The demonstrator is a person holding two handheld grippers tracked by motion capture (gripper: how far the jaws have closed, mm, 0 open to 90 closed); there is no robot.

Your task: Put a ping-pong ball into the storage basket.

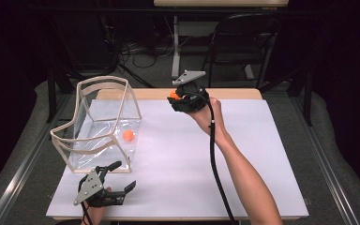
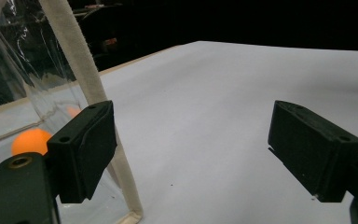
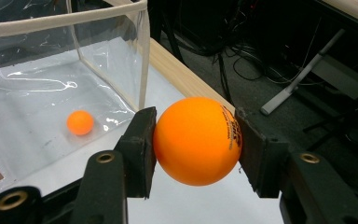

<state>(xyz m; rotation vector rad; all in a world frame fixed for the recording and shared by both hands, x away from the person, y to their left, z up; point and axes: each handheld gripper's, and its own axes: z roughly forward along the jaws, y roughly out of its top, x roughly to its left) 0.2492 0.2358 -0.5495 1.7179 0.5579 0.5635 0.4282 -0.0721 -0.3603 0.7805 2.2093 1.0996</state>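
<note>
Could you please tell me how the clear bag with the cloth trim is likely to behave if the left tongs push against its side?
The clear bag would probably buckle rather than resist: its plastic walls look thin and wrinkled. It likely weighs little, so it may slide across the white board. Its cloth trim sags unevenly, suggesting a floppy frame. The orange ball inside would probably roll.
</note>
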